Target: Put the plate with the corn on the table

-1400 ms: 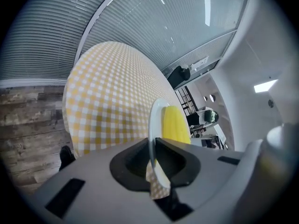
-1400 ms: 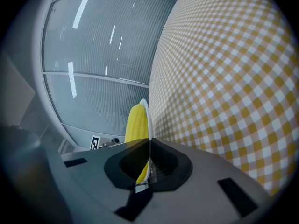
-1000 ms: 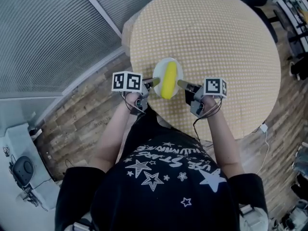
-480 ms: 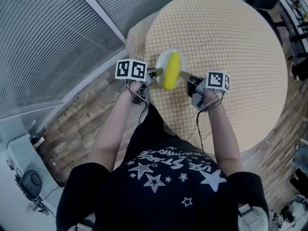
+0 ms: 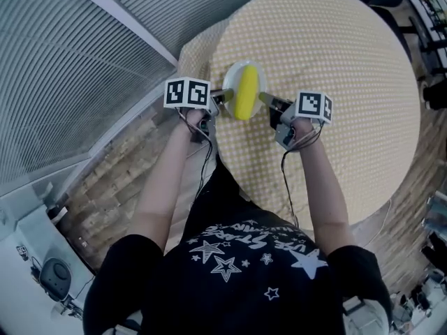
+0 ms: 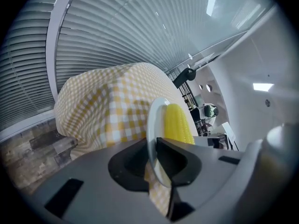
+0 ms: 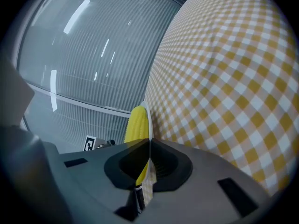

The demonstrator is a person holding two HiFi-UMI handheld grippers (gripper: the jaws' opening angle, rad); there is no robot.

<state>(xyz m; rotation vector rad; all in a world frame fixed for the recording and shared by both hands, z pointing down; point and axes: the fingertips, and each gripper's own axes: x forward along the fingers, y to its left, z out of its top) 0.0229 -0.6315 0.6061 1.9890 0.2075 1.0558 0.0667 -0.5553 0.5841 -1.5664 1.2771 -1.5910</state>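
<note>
Holding the plate (image 5: 232, 77), left tool (image 5: 224, 95) and right tool (image 5: 266, 100) reach farther.

Yellow corn (image 5: 246, 93), white plate (image 5: 231, 77), yellow-checked tablecloth (image 5: 335, 61)

We see the right gripper (image 7: 149, 146) closed on the rim of the plate (image 7: 148, 119); the corn (image 7: 137, 122) lies on it, near the table (image 7: 224, 78) edge.

Your plate (image 5: 231, 79) looks glossy, smooth white; the corn (image 5: 246, 93) on it has a waxy, plastic-like sheen. Matt woven checked cloth (image 5: 328, 61) covers your counter (image 5: 411, 117), and your fingers (image 6: 175, 157) are matt dark plastic.
</note>
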